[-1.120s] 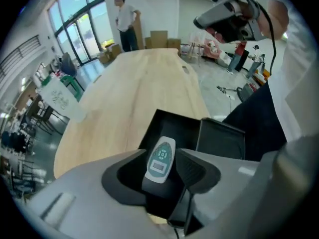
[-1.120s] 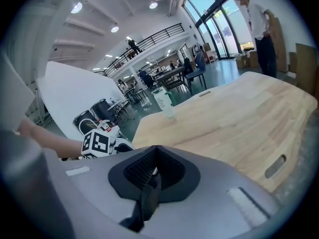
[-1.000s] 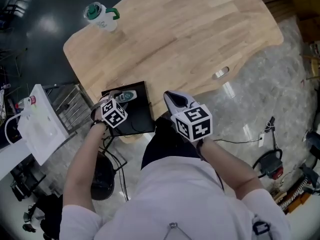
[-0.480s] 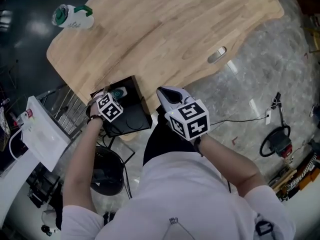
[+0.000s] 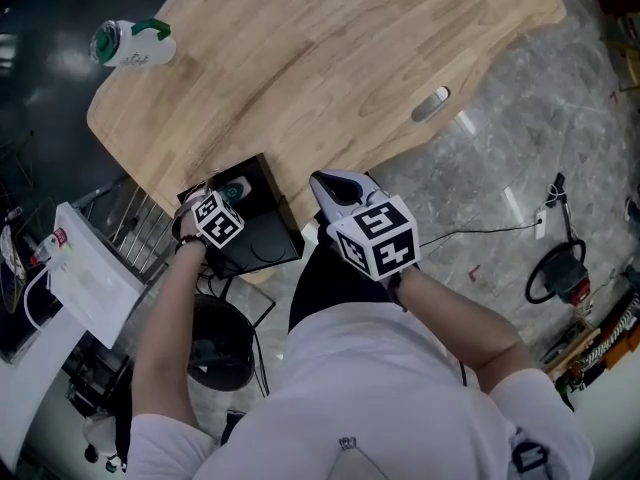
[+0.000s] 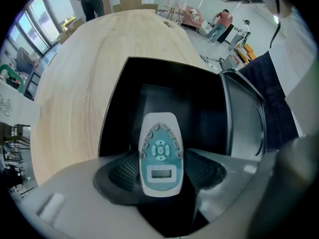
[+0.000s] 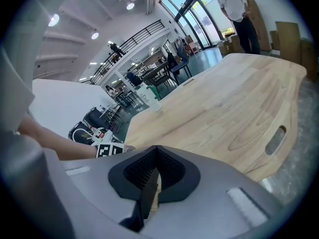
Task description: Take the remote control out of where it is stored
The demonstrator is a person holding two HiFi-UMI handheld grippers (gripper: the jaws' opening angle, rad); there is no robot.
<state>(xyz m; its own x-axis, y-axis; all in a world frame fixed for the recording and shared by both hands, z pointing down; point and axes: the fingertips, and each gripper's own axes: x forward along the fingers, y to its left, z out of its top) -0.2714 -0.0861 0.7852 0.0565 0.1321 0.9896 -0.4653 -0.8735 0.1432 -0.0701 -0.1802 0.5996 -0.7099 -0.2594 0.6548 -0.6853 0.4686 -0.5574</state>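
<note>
Left tool pinches the remote control — over the black drawer; right tool pressed together — empty.

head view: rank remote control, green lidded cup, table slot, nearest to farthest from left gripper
1. remote control, between the left gripper's jaws.
2. green-lidded cup, far left corner of the table.
3. table slot, off to the right, near the front edge.

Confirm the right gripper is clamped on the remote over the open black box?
Not quite: it's the left gripper that is clamped on the remote over the open black box. The left gripper view shows its pads on both sides of the remote.
</note>
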